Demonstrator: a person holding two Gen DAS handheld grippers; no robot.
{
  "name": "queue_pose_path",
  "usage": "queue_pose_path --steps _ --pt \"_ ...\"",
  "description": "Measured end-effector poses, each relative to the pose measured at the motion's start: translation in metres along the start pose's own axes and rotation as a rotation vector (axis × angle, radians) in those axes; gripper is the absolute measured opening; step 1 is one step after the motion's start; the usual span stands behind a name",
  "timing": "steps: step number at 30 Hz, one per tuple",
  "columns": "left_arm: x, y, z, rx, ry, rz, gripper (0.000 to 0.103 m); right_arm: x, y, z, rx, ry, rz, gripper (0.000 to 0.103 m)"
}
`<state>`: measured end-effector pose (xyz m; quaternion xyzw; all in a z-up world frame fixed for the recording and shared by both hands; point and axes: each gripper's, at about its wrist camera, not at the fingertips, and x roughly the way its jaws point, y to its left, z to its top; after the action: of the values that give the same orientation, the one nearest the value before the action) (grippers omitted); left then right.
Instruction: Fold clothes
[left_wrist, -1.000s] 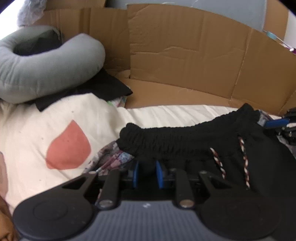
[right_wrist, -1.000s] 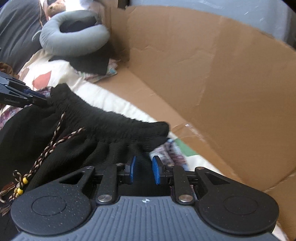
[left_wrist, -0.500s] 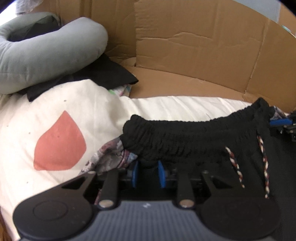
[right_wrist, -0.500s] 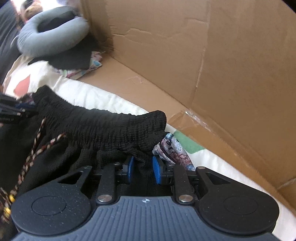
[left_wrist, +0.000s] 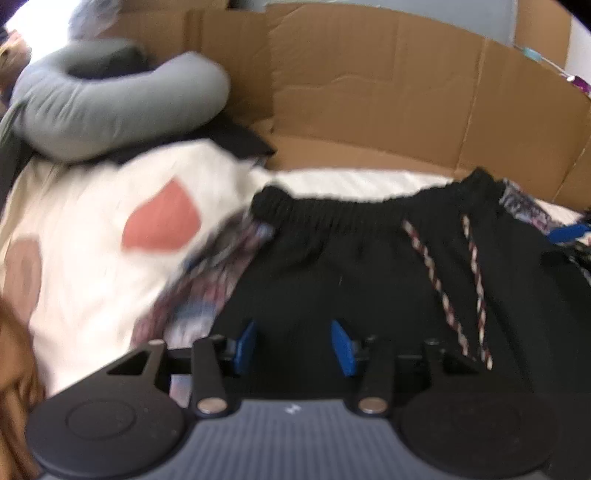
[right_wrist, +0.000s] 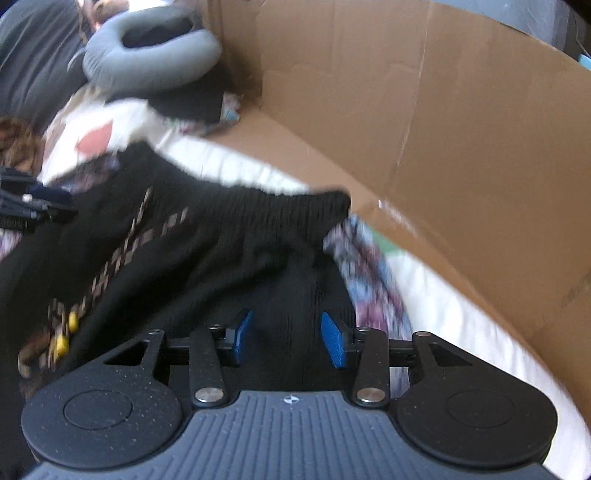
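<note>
Showing, left to right: one grey neck pillow (left_wrist: 110, 107); one white sheet (left_wrist: 92, 229) with red blotches; one pair of black shorts (left_wrist: 351, 266) lying flat on it, two braided drawstrings (left_wrist: 436, 284). Left gripper (left_wrist: 293, 345) and right gripper (right_wrist: 286, 338) jaws are opening, released, fabric between them untouched.

No readable text, label or number shows on the cardboard (right_wrist: 461, 155) or the clothes

Motion blur smears patterned cloth (left_wrist: 207, 280); black shorts (right_wrist: 184, 236) cut off at lower frame edge, hem unseen.
</note>
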<state>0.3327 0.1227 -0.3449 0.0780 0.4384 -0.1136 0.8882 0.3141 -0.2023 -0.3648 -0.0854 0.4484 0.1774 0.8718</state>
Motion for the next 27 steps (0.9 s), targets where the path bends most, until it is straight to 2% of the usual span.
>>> queue_pose_path --steps 4,9,19,27 --pt "-0.013 0.0 -0.024 0.0 0.017 0.031 0.049 -0.014 0.011 -0.038 -0.031 0.055 -0.047 0.049" --pt "-0.029 -0.004 -0.051 0.01 0.038 0.051 0.05 -0.033 0.021 -0.075 -0.024 0.067 -0.062 0.051" --pt "-0.068 -0.013 -0.098 0.003 0.061 0.068 0.055 -0.066 0.034 -0.115 0.008 0.07 -0.089 0.052" --pt "-0.111 0.002 -0.114 -0.103 0.082 0.098 0.055 -0.096 0.042 -0.135 0.097 0.074 -0.073 0.052"
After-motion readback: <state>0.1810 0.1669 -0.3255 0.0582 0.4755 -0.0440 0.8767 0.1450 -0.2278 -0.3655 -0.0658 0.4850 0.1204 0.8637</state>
